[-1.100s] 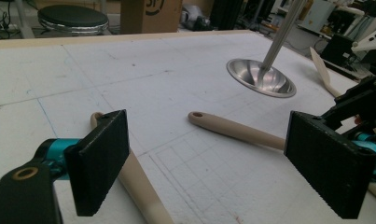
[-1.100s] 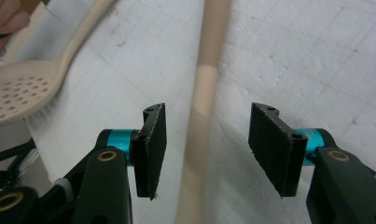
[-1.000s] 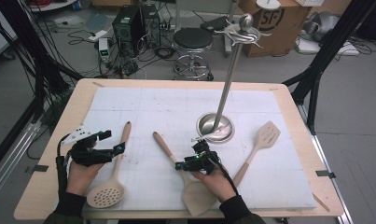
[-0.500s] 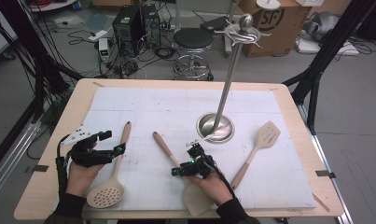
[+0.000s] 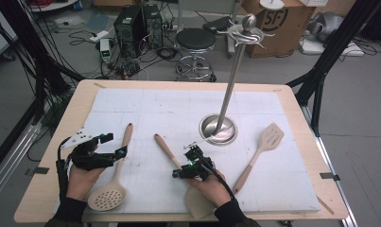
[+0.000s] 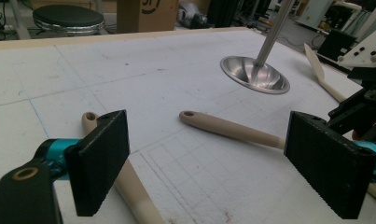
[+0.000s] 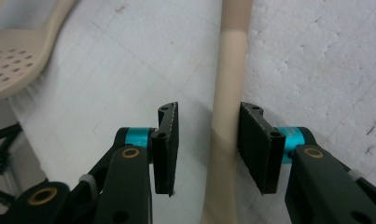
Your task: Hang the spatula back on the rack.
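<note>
**Right gripper straddling the middle spatula's handle, jaws not yet clamped**

Task thing: a beige spatula (image 5: 171, 153) lying flat on the white foam mat (image 5: 145, 101), near the middle of the table's near half. Its handle is two-toned: darker tan toward the far end, which has a small hanging hole, and paler cream toward the blade. The blade end lies under the person's right hand, at the near edge of the mat, and is mostly hidden.

Right gripper (image 5: 188, 165): the jaws sit one on each side of the handle, at the pale section. In the right gripper view, the spatula handle (image 7: 225, 126) lies against or just beside one pad; a clear gap remains to the other pad. The jaws have just been closing with the handle between them, but are not pressing from both sides, so there is no grip yet.

Left gripper (image 5: 113, 152): jaws wide apart, nothing between them, resting over the handle of a skimmer (image 5: 113, 182) with a round perforated head.

Other items: a slotted turner (image 5: 261, 151) lies on the mat to the right, well apart. The metal utensil stand (image 5: 224, 97) is upright behind the spatula. Its dish-shaped base (image 6: 254, 74) holds nothing but the pole; the hooks at the top carry no utensils.
</note>
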Available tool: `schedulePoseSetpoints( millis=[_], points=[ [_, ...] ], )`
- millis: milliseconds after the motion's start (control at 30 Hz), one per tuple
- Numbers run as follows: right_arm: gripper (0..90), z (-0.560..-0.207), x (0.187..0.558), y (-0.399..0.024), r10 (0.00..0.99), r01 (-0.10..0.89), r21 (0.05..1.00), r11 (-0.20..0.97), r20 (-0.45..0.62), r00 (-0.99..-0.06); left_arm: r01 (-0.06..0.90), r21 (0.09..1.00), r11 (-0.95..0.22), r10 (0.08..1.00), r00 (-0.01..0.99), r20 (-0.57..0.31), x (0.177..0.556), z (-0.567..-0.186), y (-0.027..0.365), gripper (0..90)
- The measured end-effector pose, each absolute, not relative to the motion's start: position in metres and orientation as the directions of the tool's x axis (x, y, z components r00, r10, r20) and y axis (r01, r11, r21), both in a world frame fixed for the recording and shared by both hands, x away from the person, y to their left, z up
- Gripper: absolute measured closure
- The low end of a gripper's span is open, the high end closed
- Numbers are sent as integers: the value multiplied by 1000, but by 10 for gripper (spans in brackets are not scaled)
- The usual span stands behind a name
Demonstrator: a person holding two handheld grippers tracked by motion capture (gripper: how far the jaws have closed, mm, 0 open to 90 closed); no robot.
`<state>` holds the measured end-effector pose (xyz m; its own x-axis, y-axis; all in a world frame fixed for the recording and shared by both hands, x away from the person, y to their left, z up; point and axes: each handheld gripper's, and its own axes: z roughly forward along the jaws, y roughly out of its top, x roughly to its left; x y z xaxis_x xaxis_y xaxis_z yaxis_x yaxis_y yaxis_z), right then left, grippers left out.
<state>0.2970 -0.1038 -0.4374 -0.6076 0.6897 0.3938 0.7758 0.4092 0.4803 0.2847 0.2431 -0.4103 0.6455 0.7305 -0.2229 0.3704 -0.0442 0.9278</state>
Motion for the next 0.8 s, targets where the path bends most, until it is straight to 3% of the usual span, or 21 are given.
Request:
schedulePoseSetpoints(
  millis=[100, 167, 200, 267, 600, 800],
  points=[
    [606, -434, 294, -96, 723, 775, 468, 424, 341, -601, 372, 927, -46, 730, 646, -224, 284, -411, 242, 147],
    [651, -433, 293, -92, 738, 764, 466, 446, 292, -609, 374, 926, -47, 729, 647, -224, 284, -411, 242, 147],
    [724, -433, 292, -91, 746, 755, 469, 458, 259, -614, 374, 926, -48, 729, 647, -223, 284, -411, 242, 147],
    [747, -433, 292, -91, 747, 745, 476, 467, 238, -620, 376, 925, -50, 728, 648, -223, 284, -412, 241, 147],
    [767, -433, 290, -91, 748, 737, 483, 472, 224, -625, 377, 925, -56, 725, 652, -222, 284, -412, 239, 147],
    [784, -435, 295, -98, 727, 745, 488, 455, 279, -627, 382, 922, -71, 724, 655, -216, 285, -413, 237, 147]
  ],
)
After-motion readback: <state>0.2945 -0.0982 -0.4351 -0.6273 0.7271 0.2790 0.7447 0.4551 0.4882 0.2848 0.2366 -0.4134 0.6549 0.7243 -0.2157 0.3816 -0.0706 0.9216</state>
